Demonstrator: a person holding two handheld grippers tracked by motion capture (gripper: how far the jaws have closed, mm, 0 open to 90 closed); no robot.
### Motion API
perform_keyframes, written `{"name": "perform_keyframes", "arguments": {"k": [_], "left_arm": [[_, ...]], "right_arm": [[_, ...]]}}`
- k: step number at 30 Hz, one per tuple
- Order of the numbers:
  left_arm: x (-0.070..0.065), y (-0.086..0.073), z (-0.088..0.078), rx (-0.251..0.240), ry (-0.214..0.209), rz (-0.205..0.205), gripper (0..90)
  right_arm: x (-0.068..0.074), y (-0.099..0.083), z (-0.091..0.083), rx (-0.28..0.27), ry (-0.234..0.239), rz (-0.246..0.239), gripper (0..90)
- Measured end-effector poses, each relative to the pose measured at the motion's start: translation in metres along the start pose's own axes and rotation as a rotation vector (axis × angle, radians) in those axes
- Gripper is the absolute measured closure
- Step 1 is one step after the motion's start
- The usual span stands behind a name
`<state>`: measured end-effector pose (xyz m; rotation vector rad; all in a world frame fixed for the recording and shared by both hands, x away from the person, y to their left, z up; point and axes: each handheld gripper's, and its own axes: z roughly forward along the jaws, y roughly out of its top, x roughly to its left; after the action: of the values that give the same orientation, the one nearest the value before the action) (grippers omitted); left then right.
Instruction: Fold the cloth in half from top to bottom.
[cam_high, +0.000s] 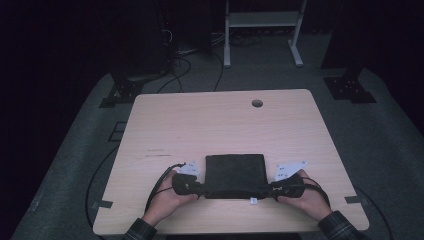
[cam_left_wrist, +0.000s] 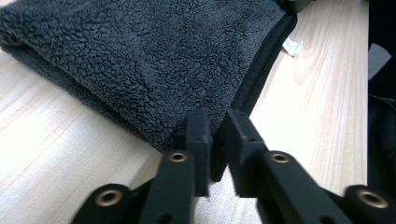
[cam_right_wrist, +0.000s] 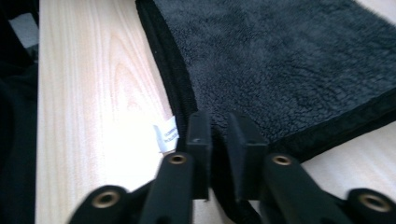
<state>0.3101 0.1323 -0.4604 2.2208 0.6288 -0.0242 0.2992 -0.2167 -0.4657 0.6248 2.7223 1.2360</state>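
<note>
Between my two grippers lies a dark grey fleece cloth (cam_high: 235, 175), folded into a flat rectangle on the pale wooden counter (cam_high: 220, 125), near the edge closest to me. My left gripper (cam_high: 199, 189) sits at the cloth's near left corner and my right gripper (cam_high: 267, 190) at its near right corner, both low over the counter with my hands behind them. Seen along my left gripper (cam_left_wrist: 216, 135), the jaws stand almost together with a narrow gap, and the folded corner of the cloth (cam_left_wrist: 149, 70) runs into that gap; the pads look pinched on the thick fleece edge, with the rest of the cloth spreading away ahead and to the left of the jaws. Seen along my right gripper (cam_right_wrist: 218, 140), the jaws are likewise nearly pressed together, nipping the black hemmed corner of the cloth (cam_right_wrist: 289, 60), which stretches away ahead and to the right of them. A small white label (cam_right_wrist: 166, 135) pokes out from the hem just to the left of my right gripper, lying on the bare wood; I also see it far ahead of my left gripper, past the cloth's hemmed edge. Cables trail from both grippers back over my hands, and a grey three-cornered plate rides on top of each.
</note>
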Motion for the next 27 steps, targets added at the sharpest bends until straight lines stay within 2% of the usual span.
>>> {"name": "perform_keyframes", "arguments": {"k": [5,7,12,14,19,24,27], "left_arm": [[-0.002,0.0,-0.008,-0.029,0.029,0.026,63.7],[0.0,-0.001,-0.012,-0.037,0.053,0.037,55.4],[0.009,-0.003,-0.025,-0.07,0.132,0.044,38.3],[0.013,-0.004,-0.031,-0.094,0.167,0.03,33.8],[0.025,-0.013,-0.044,-0.099,0.25,0.022,26.5],[0.037,-0.031,-0.059,-0.097,0.329,-0.028,20.3],[0.042,-0.041,-0.067,-0.086,0.353,-0.059,18.4]], "right_arm": [[-0.005,0.0,-0.006,-0.056,-0.048,0.015,57.5],[-0.011,-0.001,-0.009,-0.085,-0.087,0.034,47.0],[-0.025,-0.006,-0.016,-0.13,-0.168,0.094,35.6],[-0.028,-0.006,-0.018,-0.135,-0.207,0.107,32.1],[-0.035,-0.012,-0.025,-0.141,-0.296,0.144,25.8],[-0.043,-0.022,-0.036,-0.138,-0.356,0.189,22.6],[-0.047,-0.029,-0.041,-0.129,-0.397,0.221,19.4]]}}
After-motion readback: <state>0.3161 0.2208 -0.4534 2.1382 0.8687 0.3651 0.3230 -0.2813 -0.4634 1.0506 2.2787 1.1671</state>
